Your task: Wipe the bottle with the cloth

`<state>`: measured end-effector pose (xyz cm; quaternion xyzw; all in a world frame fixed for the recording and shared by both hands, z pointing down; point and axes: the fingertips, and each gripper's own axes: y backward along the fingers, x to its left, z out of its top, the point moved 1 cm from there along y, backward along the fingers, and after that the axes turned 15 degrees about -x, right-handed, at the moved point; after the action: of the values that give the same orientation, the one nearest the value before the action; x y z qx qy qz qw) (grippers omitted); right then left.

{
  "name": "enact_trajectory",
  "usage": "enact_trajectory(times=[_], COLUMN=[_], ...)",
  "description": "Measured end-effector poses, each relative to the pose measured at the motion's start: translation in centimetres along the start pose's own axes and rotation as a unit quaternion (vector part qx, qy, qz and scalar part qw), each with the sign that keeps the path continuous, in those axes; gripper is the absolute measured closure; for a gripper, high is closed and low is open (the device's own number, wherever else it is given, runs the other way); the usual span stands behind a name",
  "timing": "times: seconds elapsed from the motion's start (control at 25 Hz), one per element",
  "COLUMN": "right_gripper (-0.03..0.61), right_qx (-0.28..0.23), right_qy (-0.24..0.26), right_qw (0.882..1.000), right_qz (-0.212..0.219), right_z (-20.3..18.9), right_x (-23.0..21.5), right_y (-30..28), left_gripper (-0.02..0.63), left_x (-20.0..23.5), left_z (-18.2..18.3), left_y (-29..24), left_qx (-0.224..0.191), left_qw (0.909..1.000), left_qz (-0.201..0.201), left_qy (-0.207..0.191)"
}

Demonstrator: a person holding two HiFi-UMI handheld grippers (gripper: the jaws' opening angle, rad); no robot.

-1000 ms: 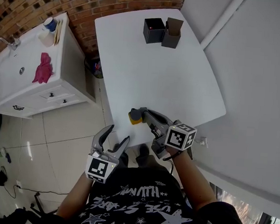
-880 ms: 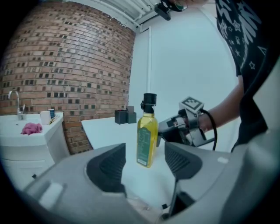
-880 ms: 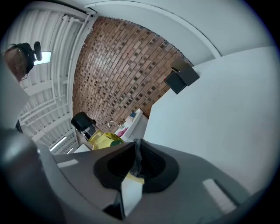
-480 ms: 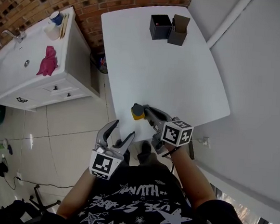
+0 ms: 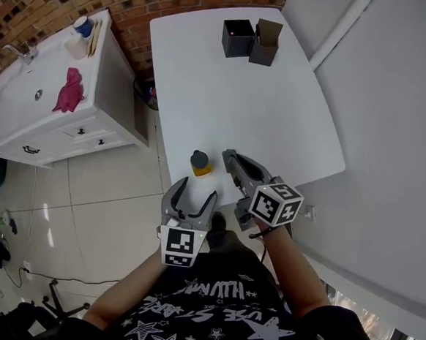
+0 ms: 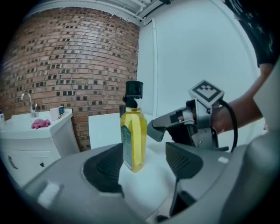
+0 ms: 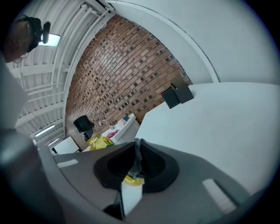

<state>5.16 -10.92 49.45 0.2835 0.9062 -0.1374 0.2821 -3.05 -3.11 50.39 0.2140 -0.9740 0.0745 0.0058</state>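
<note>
Nearest in, the left gripper (image 5: 194,193) hung just off the near edge of the white table (image 5: 276,119), its jaws spread wide and just then opening a touch further. Nothing was gripped. Its own view lined the gap up on the bottle (image 5: 199,162), but neither pad touched it.

A little further on, over the table, the right gripper (image 5: 229,156) had its jaws pressed together. A thin crinkled strip showed along the seam, and what it was could not be told.

The bottle stood upright by the table's near edge, yellow liquid under a black cap, just left of the right gripper's tips and clear of them.

At the far end sat a black box (image 5: 236,38), touching an open dark carton (image 5: 265,43). Off to the left, well apart from the bottle, the pink cloth (image 5: 68,93) lay on the white sink cabinet (image 5: 19,110).
</note>
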Motion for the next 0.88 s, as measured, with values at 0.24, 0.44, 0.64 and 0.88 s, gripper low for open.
enact_trajectory(times=[0.24,0.44,0.64,0.88], right_gripper=[0.54,0.541,0.541,0.541], right_qx=[-0.005,-0.004,-0.001,0.003], right_qy=[-0.006,-0.009,-0.011,-0.013], right_qw=[1.0,1.0,1.0,1.0], right_qz=[0.002,0.002,0.004,0.009], right_z=[0.8,1.1,1.6,1.9], right_x=[-0.3,-1.2,-2.1,-2.9], right_y=[1.9,2.8,3.5,3.6], left_gripper=[0.262,0.23,0.231,0.233], left_x=[0.4,0.8,2.4,3.8], left_z=[-0.1,-0.8,-1.5,-0.9], left_y=[-2.5,-3.9,-4.7,-5.1], left_qx=[0.002,0.02,0.036,0.024], left_qw=[0.9949,0.9873,0.9731,0.9616], left_qz=[0.1,0.157,0.226,0.273], left_qy=[-0.009,0.013,0.024,0.021])
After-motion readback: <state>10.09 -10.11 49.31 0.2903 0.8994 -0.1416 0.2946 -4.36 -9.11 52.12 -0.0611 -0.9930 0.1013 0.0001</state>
